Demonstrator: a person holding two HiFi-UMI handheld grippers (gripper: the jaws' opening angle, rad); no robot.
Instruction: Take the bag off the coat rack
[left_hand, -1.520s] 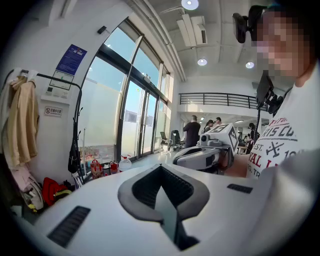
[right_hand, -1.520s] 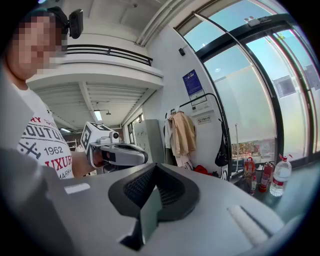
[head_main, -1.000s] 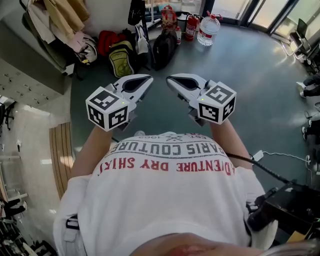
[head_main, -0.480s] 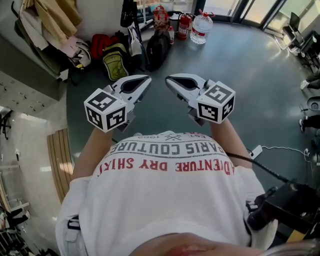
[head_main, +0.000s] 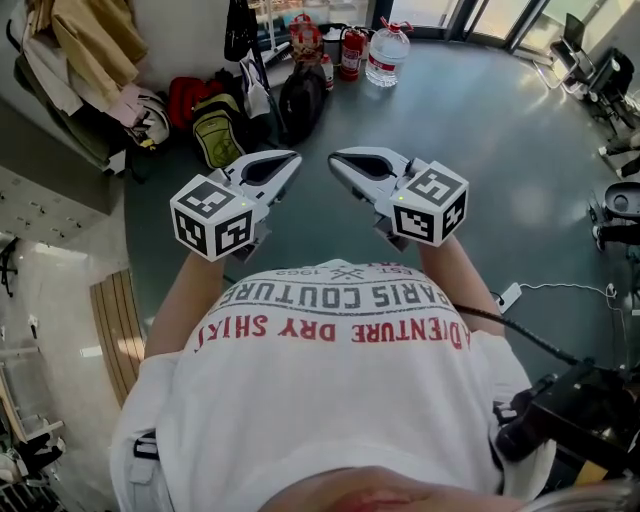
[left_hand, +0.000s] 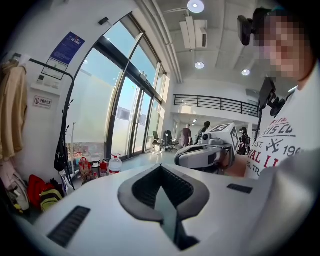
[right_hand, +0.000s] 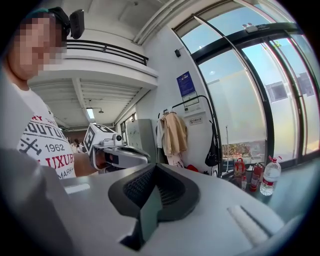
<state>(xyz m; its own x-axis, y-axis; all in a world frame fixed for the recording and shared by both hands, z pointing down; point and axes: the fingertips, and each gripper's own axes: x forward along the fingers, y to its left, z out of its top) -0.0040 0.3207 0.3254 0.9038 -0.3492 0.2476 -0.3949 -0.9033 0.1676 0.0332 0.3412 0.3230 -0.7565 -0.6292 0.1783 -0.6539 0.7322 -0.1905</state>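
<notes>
both tongs held out in front of the person's chest, level, tips pointing toward each other. left tongs (head_main: 290, 160): clenched, nothing between the jaws. right tongs (head_main: 338, 160): clenched too, empty. black bag (head_main: 238, 28) hangs by its strap from the coat rack (left_hand: 50, 64) near the glass wall, well apart from both tongs. beige coat (head_main: 95, 40) hangs to the left of it. on the floor below: yellow-green backpack (head_main: 215, 135), fire extinguisher (head_main: 350, 52), big water bottle (head_main: 385, 55).
</notes>
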